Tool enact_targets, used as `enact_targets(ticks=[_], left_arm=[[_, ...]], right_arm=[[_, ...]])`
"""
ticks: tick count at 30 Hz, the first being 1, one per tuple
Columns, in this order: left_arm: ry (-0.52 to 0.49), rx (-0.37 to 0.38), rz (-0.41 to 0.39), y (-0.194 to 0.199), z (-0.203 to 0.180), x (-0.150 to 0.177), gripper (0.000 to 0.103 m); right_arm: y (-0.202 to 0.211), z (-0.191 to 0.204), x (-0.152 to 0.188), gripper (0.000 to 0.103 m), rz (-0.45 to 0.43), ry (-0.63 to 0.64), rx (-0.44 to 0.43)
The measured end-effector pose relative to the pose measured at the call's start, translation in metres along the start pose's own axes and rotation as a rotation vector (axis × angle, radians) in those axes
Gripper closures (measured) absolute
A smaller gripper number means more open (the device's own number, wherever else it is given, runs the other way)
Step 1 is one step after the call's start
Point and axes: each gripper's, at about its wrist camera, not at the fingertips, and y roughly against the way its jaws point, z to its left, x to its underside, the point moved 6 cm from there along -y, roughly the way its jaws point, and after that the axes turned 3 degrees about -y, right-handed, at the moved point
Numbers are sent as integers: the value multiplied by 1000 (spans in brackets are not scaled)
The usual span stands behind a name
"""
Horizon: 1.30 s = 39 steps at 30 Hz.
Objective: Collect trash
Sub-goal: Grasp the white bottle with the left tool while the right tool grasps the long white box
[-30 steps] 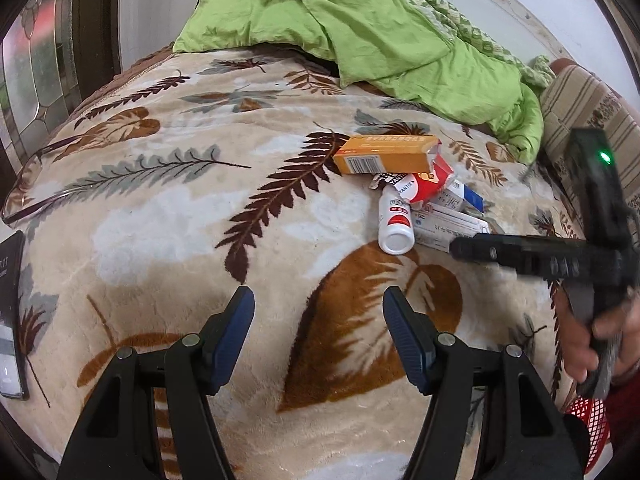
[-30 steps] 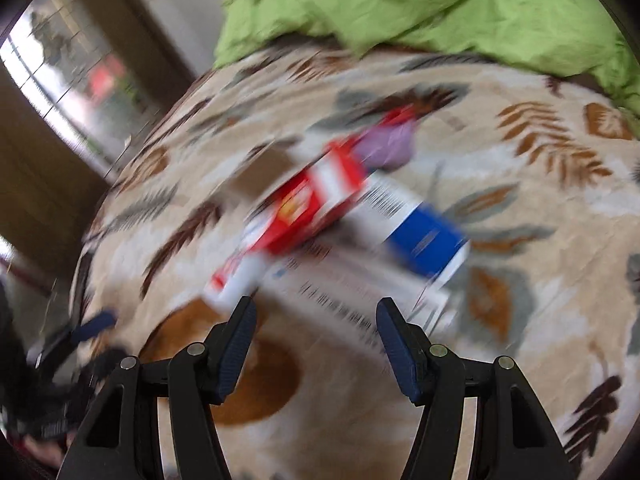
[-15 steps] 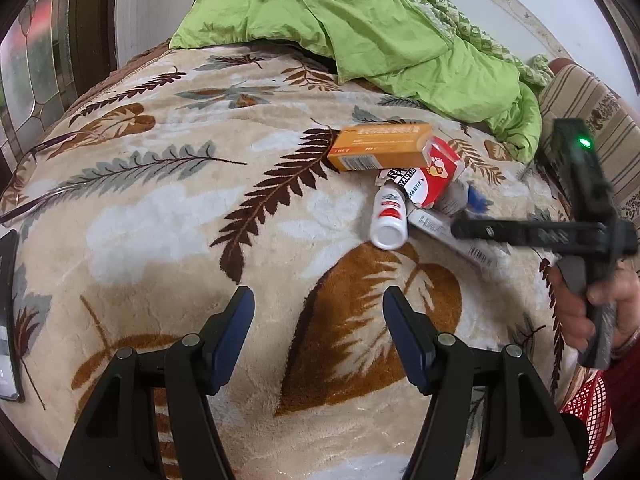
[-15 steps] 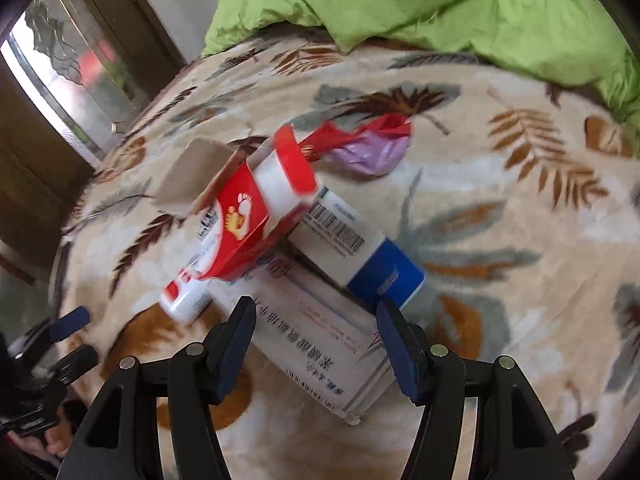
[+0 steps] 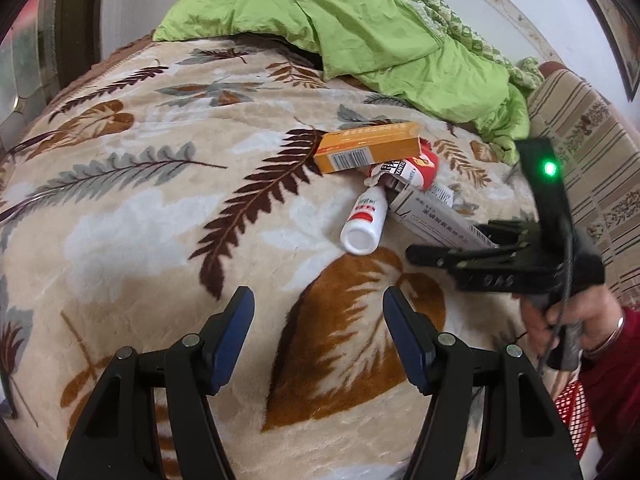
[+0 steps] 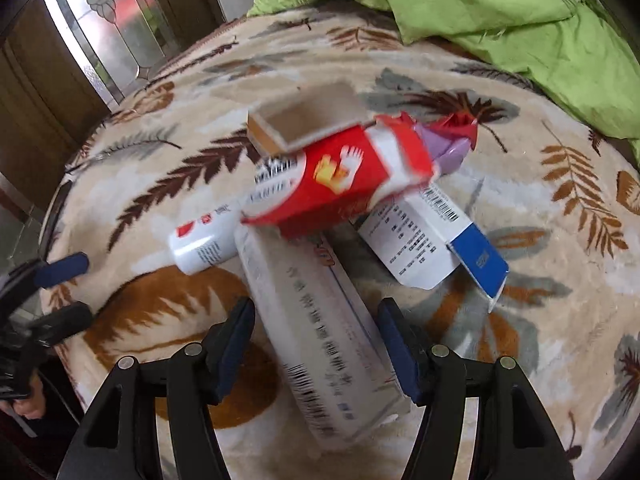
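Observation:
A pile of trash lies on the leaf-patterned blanket [image 5: 140, 220]: an orange box [image 5: 368, 148], a red and white carton [image 6: 340, 180], a white bottle [image 5: 364, 220], a long white box [image 6: 320, 328], a white and blue box [image 6: 432, 240] and a purple wrapper [image 6: 448, 148]. My right gripper [image 6: 316, 332] is open with the long white box between its fingers; whether they touch it I cannot tell. It shows in the left wrist view [image 5: 440, 256]. My left gripper [image 5: 318, 328] is open and empty, short of the pile.
A green quilt [image 5: 360, 32] is bunched at the head of the bed. A striped cushion [image 5: 592, 168] lies to the right. A red mesh basket [image 5: 576, 412] shows at the lower right edge. A window and door frame [image 6: 80, 48] stand at the left.
My right gripper has moved forward onto the pile, so the long white box now lies between its fingers. My left gripper has barely moved.

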Motion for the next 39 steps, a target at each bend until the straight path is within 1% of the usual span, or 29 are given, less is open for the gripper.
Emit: enact_targets(ticks=[2, 3, 4, 5, 7, 10, 13, 15, 16, 17, 18, 19, 21, 22, 25, 27, 29, 32, 35, 37, 39], left_arm=[[-6, 19, 5, -5, -3, -7, 37], [-11, 23, 10, -9, -5, -10, 37], [-17, 24, 16, -12, -7, -13, 37], [-27, 31, 17, -17, -11, -18, 37], [-53, 29, 19, -24, -17, -26, 37], [-79, 37, 32, -39, -25, -36, 37], [-108, 44, 60, -57, -35, -43, 37], [-144, 31, 69, -68, -43, -46, 37], [-164, 20, 74, -75, -47, -48, 40], [-177, 5, 84, -81, -49, -49, 49], [-183, -12, 96, -87, -50, -50, 53], [-183, -27, 109, -96, -50, -52, 57], [-173, -43, 123, -107, -47, -54, 64], [-174, -55, 116, -110, -46, -55, 66], [-176, -79, 93, -107, -45, -52, 74], [-158, -75, 84, -99, -44, -46, 74], [-145, -61, 80, -86, -44, -33, 74], [-132, -48, 87, -64, -46, -8, 74], [-114, -28, 93, -39, -46, 18, 74], [-101, -29, 91, -26, -44, 34, 74], [-115, -45, 85, -22, -45, 44, 74]], right_arm=[[2, -4, 3, 36, -17, -38, -5], [6, -5, 4, 47, -27, -54, -10], [8, -7, 6, 69, -33, -72, -8], [11, -9, 8, 76, -34, -94, -3], [21, -16, 13, 81, -60, -156, -21], [38, -21, 25, 83, -94, -218, -25], [54, -26, 41, 83, -124, -315, -61], [60, -27, 52, 83, -132, -357, -70], [64, -28, 58, 83, -140, -379, -72], [66, -28, 63, 83, -145, -401, -77], [69, -28, 69, 83, -151, -425, -89], [71, -27, 75, 83, -157, -443, -94], [74, -22, 83, 83, -174, -452, -77], [76, -20, 86, 83, -181, -453, -71], [80, -14, 92, 83, -207, -457, -56], [84, -15, 94, 83, -222, -464, -48], [90, -15, 96, 83, -243, -469, -53], [96, -11, 102, 83, -259, -466, -36], [98, -6, 111, 83, -261, -486, -48], [100, -1, 118, 83, -264, -489, -46], [110, 3, 119, 83, -299, -473, -29]])
